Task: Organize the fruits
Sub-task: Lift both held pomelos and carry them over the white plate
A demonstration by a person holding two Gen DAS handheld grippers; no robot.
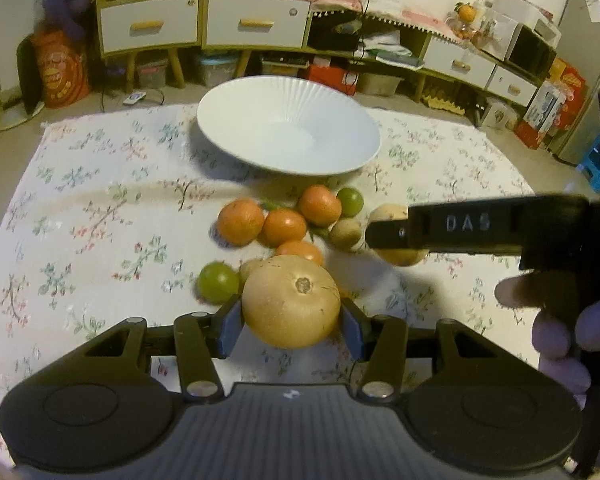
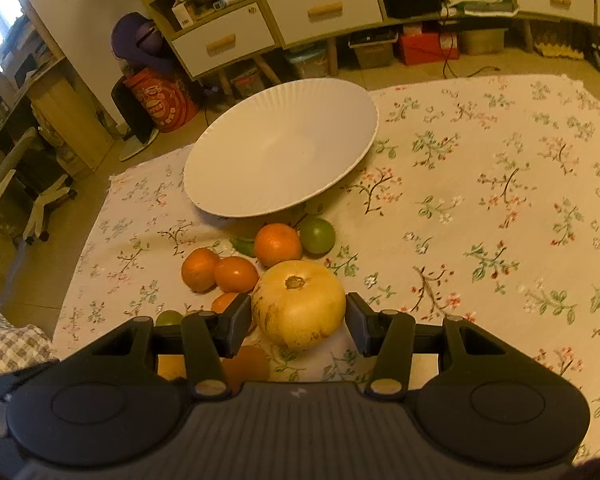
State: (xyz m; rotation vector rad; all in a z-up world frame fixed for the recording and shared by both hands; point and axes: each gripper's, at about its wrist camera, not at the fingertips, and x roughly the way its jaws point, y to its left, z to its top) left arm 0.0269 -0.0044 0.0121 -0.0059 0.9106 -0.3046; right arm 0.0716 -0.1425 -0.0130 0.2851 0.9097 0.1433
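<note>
In the left wrist view my left gripper (image 1: 291,310) is shut on a large round yellow fruit (image 1: 292,296), its blue pads pressing both sides just above the flowered cloth. Beyond it lie several oranges (image 1: 284,226), two green fruits (image 1: 350,201) and a small brown fruit (image 1: 345,233). A wide white bowl (image 1: 236,104) stands behind them with nothing in it. In the right wrist view my right gripper (image 2: 298,308) is shut on a second yellow fruit (image 2: 298,300). Oranges (image 2: 278,244) and a green fruit (image 2: 317,235) lie between it and the bowl (image 2: 220,168).
The right gripper's finger (image 1: 460,226) reaches in from the right across its yellow fruit (image 1: 398,258), with a person's hand (image 1: 560,332) behind it. The flowered cloth (image 2: 500,184) covers the floor. Low cabinets with drawers (image 1: 252,20), boxes and a chair (image 2: 28,184) stand beyond it.
</note>
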